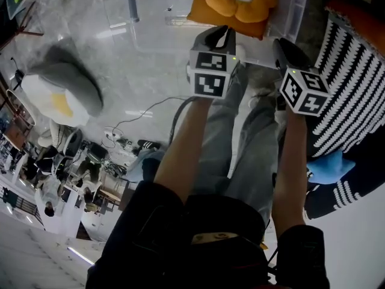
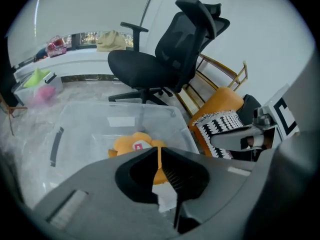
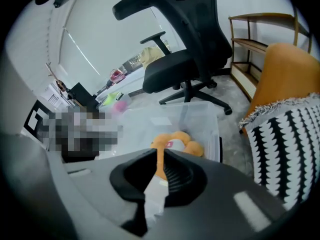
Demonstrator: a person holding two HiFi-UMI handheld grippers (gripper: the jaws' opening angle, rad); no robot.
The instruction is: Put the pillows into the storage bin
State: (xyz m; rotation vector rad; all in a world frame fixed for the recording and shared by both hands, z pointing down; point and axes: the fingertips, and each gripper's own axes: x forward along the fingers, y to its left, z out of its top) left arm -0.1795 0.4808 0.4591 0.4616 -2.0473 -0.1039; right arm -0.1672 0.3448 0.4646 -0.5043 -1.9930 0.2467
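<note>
An orange flower pillow (image 1: 234, 2) (image 2: 132, 145) (image 3: 180, 141) lies inside the clear plastic storage bin (image 1: 289, 18) (image 2: 120, 115) (image 3: 202, 115) on the floor. My left gripper (image 1: 226, 32) (image 2: 160, 149) hangs just short of the bin, jaws shut with nothing between them. My right gripper (image 1: 281, 44) (image 3: 161, 151) is beside it, also shut and holding nothing. A black-and-white patterned pillow (image 1: 352, 89) (image 2: 225, 125) (image 3: 285, 149) rests on the orange chair (image 2: 225, 101) (image 3: 285, 69) to the right. A grey and white egg pillow (image 1: 63, 89) lies on the floor at the left.
A black office chair (image 2: 170, 49) (image 3: 185, 59) stands behind the bin. A blue cushion (image 1: 328, 164) sits under the patterned pillow. A wooden shelf (image 3: 260, 34) stands by the wall. A small clear box (image 2: 37, 84) holds green and pink things. The person's legs are below the grippers.
</note>
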